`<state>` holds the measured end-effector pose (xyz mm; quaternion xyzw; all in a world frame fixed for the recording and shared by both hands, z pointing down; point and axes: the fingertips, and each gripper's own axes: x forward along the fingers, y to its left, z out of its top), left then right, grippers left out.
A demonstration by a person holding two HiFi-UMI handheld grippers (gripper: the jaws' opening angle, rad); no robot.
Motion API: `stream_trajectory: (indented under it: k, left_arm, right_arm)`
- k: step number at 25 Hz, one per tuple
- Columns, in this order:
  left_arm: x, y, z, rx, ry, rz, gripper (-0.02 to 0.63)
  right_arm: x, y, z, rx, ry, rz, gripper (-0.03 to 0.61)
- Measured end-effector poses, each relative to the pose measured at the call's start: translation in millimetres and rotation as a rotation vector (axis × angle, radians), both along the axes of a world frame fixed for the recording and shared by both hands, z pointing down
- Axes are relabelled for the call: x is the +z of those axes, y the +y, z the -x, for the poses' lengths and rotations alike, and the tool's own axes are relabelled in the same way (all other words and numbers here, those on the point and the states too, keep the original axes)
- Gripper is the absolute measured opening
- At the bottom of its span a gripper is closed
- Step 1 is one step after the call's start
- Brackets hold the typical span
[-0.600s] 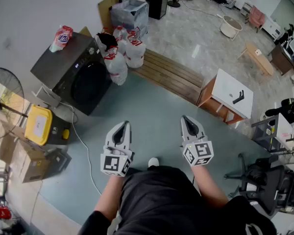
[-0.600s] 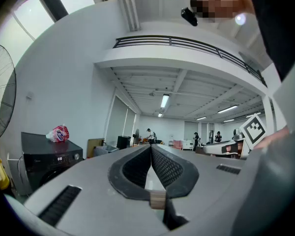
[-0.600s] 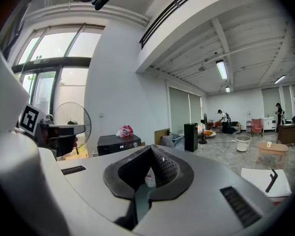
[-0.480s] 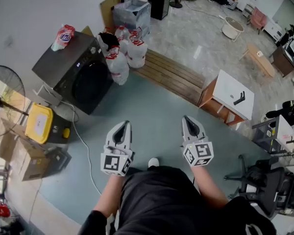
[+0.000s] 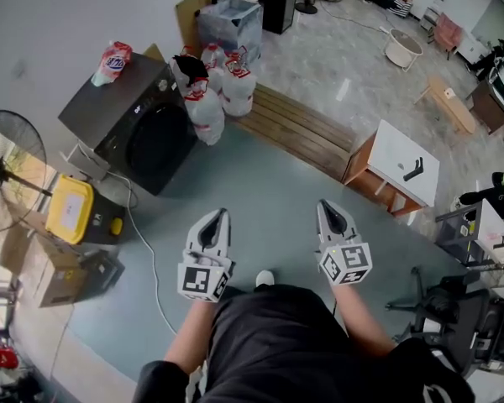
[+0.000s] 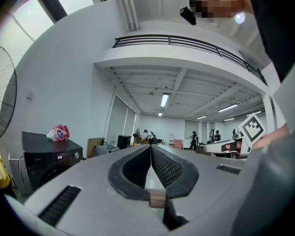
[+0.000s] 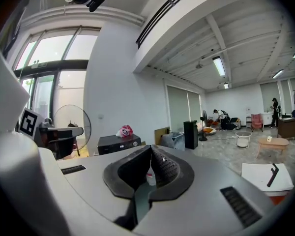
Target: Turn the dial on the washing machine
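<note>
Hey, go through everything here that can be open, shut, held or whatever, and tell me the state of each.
left gripper: shut, empty.
right gripper: shut, empty.
washing machine: door shut, across the floor from both grippers.
pink bag: lying on top of the washing machine.
fan: upright; spinning or not, cannot tell.
</note>
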<state>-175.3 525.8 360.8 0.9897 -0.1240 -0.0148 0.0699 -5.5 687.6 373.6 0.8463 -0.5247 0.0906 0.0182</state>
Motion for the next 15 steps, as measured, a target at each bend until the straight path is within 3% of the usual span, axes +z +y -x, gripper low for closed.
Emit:
stream_trajectory:
  k: [6, 9, 11, 15]
  left_arm:
    - [5, 5, -5, 0.014, 0.001, 0.014, 0.003]
    - [7, 3, -6, 0.005, 0.008, 0.023, 0.015]
    - [10, 1, -7, 0.004, 0.014, 0.042, 0.103]
    - [15, 5, -12, -0.006, -0.006, 0.044, 0.150]
  right_arm:
    - [14, 5, -2, -0.032, -0.017, 0.032, 0.016]
    - [16, 7, -8, -0.023, -0.026, 0.015, 0.123]
    - [19, 6, -13, -0.023, -0.032, 0.012, 0.154]
    - [17, 11, -22, -0.012, -0.033, 0.010, 0.212]
